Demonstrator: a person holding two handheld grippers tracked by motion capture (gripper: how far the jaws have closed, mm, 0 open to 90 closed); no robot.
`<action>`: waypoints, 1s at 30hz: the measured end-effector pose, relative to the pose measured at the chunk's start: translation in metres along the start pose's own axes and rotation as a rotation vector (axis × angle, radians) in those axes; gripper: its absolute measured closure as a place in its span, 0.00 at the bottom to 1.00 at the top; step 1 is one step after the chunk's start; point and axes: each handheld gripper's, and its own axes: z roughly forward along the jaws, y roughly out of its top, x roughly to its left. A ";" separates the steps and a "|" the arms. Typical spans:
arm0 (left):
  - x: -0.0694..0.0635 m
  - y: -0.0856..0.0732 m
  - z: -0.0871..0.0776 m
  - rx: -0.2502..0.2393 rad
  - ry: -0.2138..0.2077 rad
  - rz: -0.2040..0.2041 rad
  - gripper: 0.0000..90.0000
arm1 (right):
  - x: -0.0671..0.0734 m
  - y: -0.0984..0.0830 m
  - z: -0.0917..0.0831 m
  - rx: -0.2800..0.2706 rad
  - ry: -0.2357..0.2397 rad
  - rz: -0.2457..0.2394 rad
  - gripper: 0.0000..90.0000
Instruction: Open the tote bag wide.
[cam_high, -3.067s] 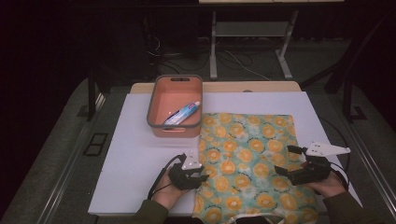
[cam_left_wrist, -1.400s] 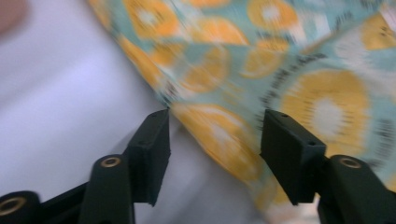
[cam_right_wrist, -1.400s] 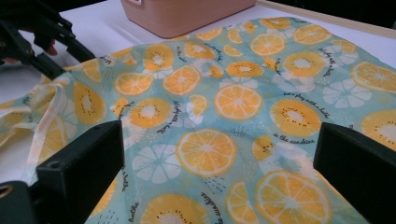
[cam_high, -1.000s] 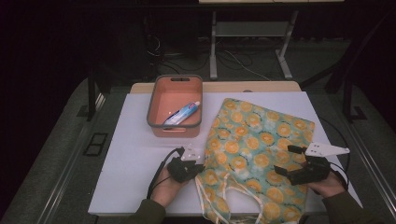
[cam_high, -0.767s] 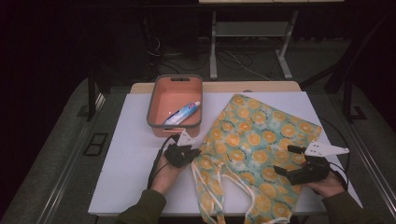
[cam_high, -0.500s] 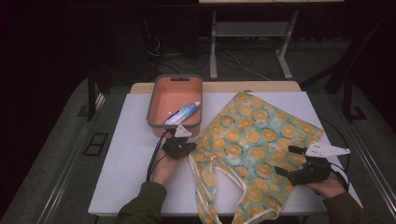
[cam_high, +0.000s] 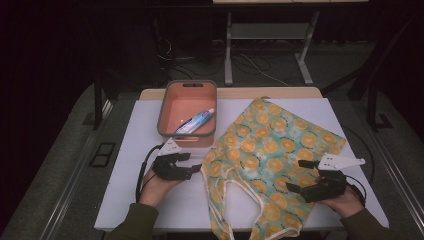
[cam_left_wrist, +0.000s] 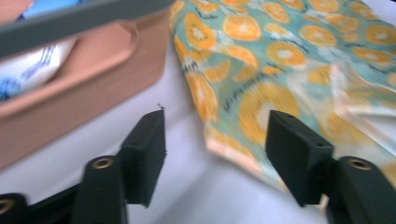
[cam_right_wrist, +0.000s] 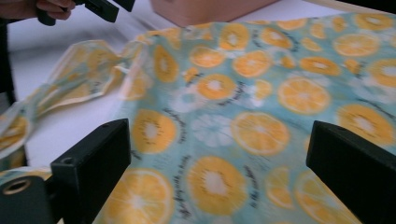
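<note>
- Dark room with a metal-legged stand behind; at its centre a white surface (cam_high: 135, 150), flat and matt, carries everything below.
- Tote bag (cam_high: 270, 150): thin printed cloth, teal with orange slices, lying askew across the right half of the surface, its near edge hanging over the front. Pale handles (cam_high: 235, 190) loop loose at the near-left side. Judged light, limp and easily rucked; it should slide on the smooth surface. A pinch at a corner, a hem or a handle would likely hold best, since the middle would only bunch.
- Bin (cam_high: 187, 112): salmon plastic, rectangular with rounded corners and a grey rim, rigid, standing at the far left just beside the bag's upper-left edge.
- Right hand-held gripper (cam_high: 312, 182): resting over the bag's near-right part, black jaws spread wide with cloth lying under and between them; the pads do not press on it.
- Left hand-held gripper (cam_high: 192, 167): just left of the bag's left corner, near the bin's front wall; its jaws have just been opening and stand apart, holding nothing, the cloth edge lying beyond the tips.
- Toothpaste tube (cam_high: 195, 121): soft, white and blue, lying slantwise inside the bin.
</note>
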 end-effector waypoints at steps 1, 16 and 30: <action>-0.001 -0.004 -0.004 -0.006 -0.002 -0.005 0.35 | 0.004 0.002 0.003 0.000 0.012 -0.007 0.14; -0.013 -0.033 -0.018 0.022 -0.002 0.026 0.20 | 0.051 0.029 0.081 0.141 0.154 -0.123 0.50; -0.013 -0.032 -0.019 0.013 -0.001 0.040 0.21 | 0.050 0.035 0.145 0.263 0.077 -0.179 0.95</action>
